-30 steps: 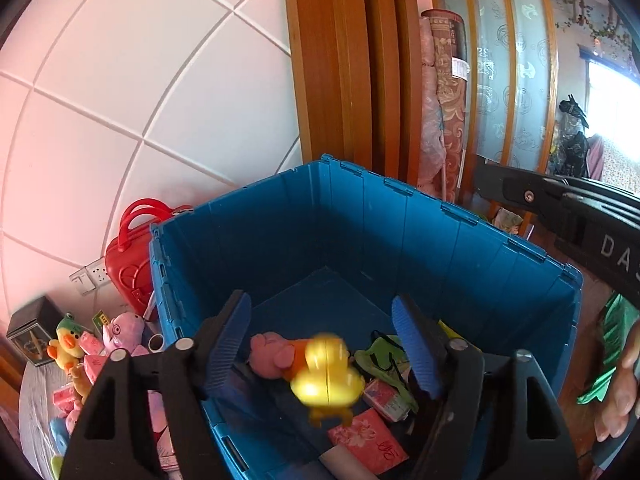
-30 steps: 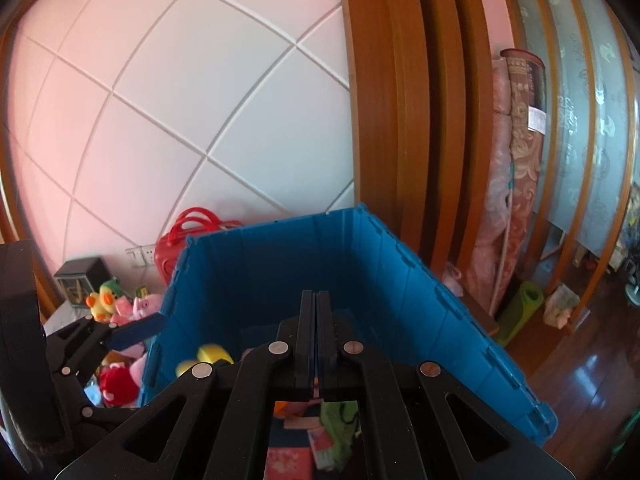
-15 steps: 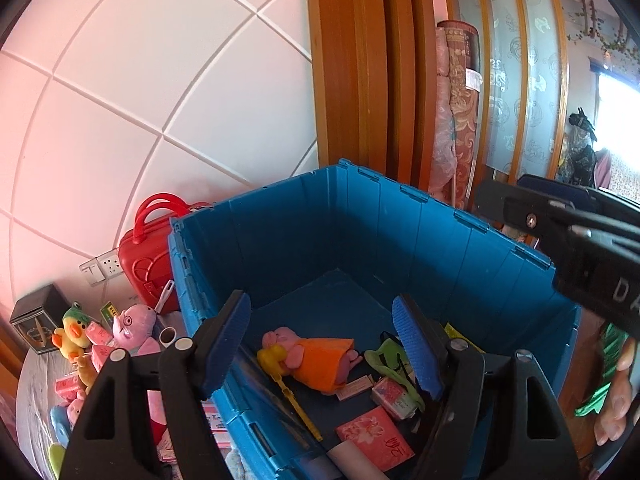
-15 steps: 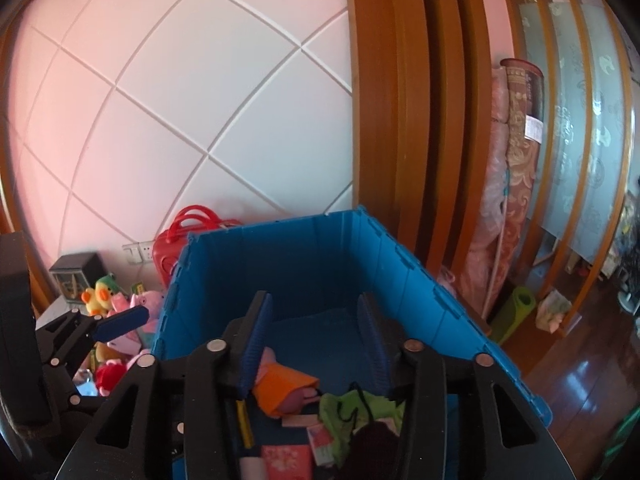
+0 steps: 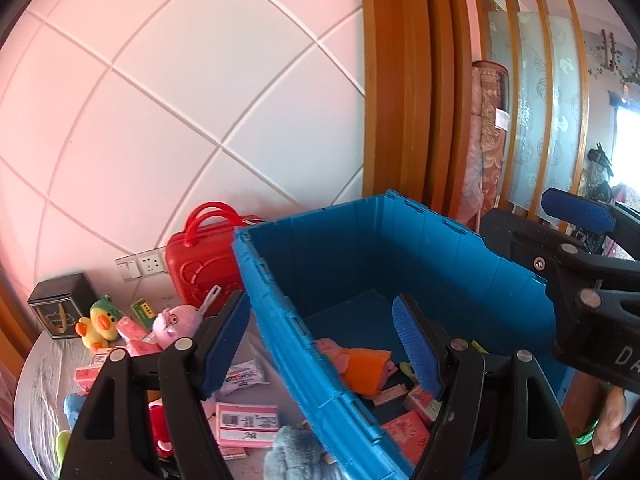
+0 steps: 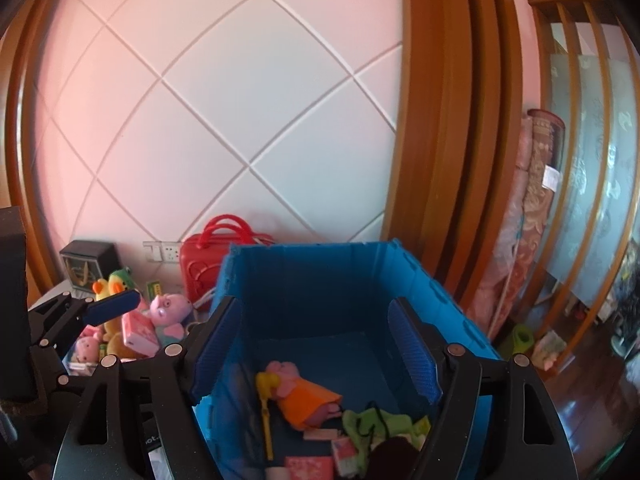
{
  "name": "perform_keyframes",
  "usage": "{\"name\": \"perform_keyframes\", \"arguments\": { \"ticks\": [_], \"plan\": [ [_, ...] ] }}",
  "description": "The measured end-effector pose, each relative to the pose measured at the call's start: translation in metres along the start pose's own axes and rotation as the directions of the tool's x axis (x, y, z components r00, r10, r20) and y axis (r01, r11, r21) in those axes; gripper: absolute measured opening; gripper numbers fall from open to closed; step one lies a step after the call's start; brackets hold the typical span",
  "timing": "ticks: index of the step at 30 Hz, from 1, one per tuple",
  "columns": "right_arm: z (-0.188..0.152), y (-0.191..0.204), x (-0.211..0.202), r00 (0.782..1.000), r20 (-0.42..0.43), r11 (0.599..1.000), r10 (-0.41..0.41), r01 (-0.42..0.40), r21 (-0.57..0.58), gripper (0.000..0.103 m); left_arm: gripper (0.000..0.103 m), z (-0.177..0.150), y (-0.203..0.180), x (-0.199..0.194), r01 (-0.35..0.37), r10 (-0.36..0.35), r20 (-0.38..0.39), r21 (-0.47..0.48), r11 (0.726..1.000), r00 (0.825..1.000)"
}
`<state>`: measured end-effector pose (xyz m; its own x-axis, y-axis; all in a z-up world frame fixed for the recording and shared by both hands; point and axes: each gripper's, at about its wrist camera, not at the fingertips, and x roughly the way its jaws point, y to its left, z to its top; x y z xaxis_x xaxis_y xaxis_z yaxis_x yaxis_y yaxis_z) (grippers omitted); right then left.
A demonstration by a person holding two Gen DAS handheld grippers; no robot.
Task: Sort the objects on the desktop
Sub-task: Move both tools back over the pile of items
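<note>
A blue plastic crate (image 5: 440, 248) (image 6: 304, 264) stands at the table's right end. Inside lie a pink pig doll in an orange dress (image 5: 360, 364) (image 6: 304, 396), a yellow stick toy (image 6: 266, 412), a green item (image 6: 376, 424) and pink boxes (image 5: 404, 428). My left gripper (image 5: 322, 344) is open and empty, straddling the crate's left wall. My right gripper (image 6: 316, 352) is open and empty above the crate; it also shows at the right of the left wrist view (image 5: 576, 208).
On the table left of the crate lie a yellow duck plush (image 5: 96, 324), a pink pig plush (image 5: 176, 320), pink boxes (image 5: 244, 424), a red case (image 5: 200, 260) and a black box (image 5: 60, 304). A wall stands behind; a wooden partition is at right.
The yellow duck toy left the left gripper and dropped into the crate. The right gripper opened from shut. The left gripper moved left, over the crate's left wall.
</note>
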<state>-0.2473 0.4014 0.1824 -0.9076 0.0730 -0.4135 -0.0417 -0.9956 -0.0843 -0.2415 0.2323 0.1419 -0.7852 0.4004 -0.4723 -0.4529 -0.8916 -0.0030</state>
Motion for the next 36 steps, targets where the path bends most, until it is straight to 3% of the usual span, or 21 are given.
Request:
{"name": "perform_keyframes", "arguments": {
  "ticks": [8, 15, 25, 31, 36],
  "plan": [
    [0.015, 0.069, -0.022, 0.999, 0.033, 0.998, 0.027, -0.026, -0.051, 0.08, 0.073, -0.013, 0.073, -0.041, -0.034, 0.036, 0.052, -0.054, 0.998, 0.998],
    [0.014, 0.144, -0.036, 0.999, 0.04, 0.993, 0.035, -0.03, -0.113, 0.082, 0.073, -0.031, 0.132, -0.061, -0.055, 0.058, 0.045, -0.08, 0.995, 0.997],
    [-0.021, 0.207, -0.017, 0.999, -0.023, 0.984, 0.038, -0.042, -0.171, 0.085, 0.073, -0.074, 0.194, -0.066, -0.112, 0.11, -0.03, -0.082, 0.99, 0.993],
    [-0.057, 0.229, 0.004, 0.992, -0.077, 0.974, 0.102, -0.115, -0.194, 0.087, 0.073, -0.104, 0.217, -0.061, -0.151, 0.143, -0.094, -0.083, 0.985, 0.985],
    [-0.086, 0.236, 0.016, 0.985, -0.098, 0.967, 0.144, -0.161, -0.199, 0.098, 0.073, -0.13, 0.228, -0.055, -0.17, 0.153, -0.148, -0.109, 0.979, 0.977]
  ]
}}
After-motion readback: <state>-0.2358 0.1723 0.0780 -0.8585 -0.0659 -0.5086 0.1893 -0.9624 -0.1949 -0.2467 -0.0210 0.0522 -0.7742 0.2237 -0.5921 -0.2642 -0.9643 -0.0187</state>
